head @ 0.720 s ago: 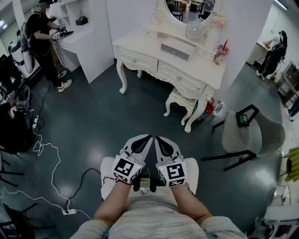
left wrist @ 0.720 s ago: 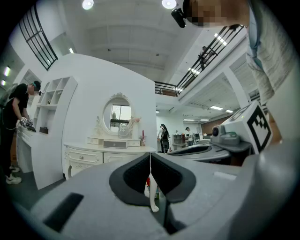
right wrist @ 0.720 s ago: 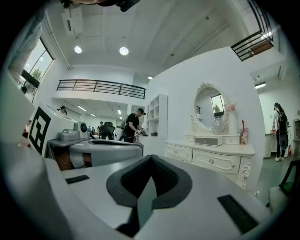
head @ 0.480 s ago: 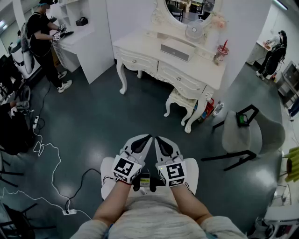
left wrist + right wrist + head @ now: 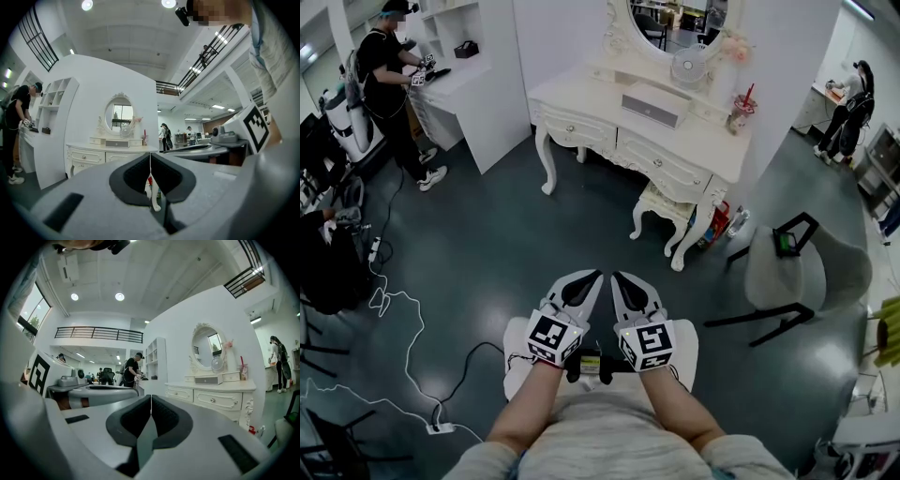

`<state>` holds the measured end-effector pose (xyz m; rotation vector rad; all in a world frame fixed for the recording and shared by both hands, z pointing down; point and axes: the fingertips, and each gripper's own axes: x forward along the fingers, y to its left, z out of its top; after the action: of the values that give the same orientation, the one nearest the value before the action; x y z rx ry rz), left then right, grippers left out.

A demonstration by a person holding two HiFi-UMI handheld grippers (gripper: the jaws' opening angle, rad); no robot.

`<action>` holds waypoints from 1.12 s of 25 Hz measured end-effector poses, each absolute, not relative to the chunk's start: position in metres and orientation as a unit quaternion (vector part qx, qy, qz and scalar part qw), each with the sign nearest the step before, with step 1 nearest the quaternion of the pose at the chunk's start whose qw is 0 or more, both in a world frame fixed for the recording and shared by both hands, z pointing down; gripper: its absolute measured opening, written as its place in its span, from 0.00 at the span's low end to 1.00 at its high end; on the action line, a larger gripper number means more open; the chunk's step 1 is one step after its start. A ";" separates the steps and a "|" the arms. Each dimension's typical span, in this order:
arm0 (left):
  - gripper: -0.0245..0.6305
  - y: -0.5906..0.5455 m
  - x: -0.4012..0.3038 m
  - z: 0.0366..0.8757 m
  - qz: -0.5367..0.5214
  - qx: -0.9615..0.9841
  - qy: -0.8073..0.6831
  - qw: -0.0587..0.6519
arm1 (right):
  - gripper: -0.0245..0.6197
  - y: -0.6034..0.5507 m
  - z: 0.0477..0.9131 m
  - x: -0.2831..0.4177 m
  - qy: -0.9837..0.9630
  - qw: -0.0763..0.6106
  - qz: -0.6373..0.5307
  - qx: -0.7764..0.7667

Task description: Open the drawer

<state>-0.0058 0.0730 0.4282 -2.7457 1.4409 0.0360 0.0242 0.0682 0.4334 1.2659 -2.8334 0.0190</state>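
A white dressing table [image 5: 712,141] stands well ahead across the dark floor. Two closed drawers show in its front, one at the left [image 5: 574,127] and one at the right [image 5: 661,161], each with a small knob. My left gripper [image 5: 592,276] and right gripper [image 5: 621,277] are held side by side close to my body, far from the table. Both point level toward it. In the left gripper view the left gripper [image 5: 150,157] has its jaws together and empty. The right gripper [image 5: 151,399] is also shut on nothing, with the drawers [image 5: 215,400] off to its right.
A small white stool [image 5: 666,202] sits under the table. A grey chair [image 5: 806,267] stands at the right. A person [image 5: 384,66] works at a white shelved desk [image 5: 473,89] at the left. Cables [image 5: 403,319] trail over the floor. A fan [image 5: 691,64] and a cup [image 5: 741,111] stand on the tabletop.
The dressing table sits slightly lower in the head view. Both grippers keep their place side by side, still shut.
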 end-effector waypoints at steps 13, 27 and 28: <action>0.06 0.080 -0.023 0.428 0.022 -0.870 0.493 0.011 | 0.05 0.079 0.430 0.019 -0.917 0.016 -0.001 0.399; 0.06 0.049 -0.007 0.425 0.016 -0.890 0.454 0.023 | 0.05 0.045 0.424 0.020 -0.918 -0.010 0.009 0.396; 0.06 0.046 -0.007 0.425 0.015 -0.891 0.453 0.024 | 0.05 0.042 0.424 0.020 -0.918 -0.010 0.008 0.396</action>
<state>-0.0067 0.0456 0.4252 -2.7572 1.4018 0.0472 0.0199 0.0416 0.4241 1.2516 -2.9024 0.0248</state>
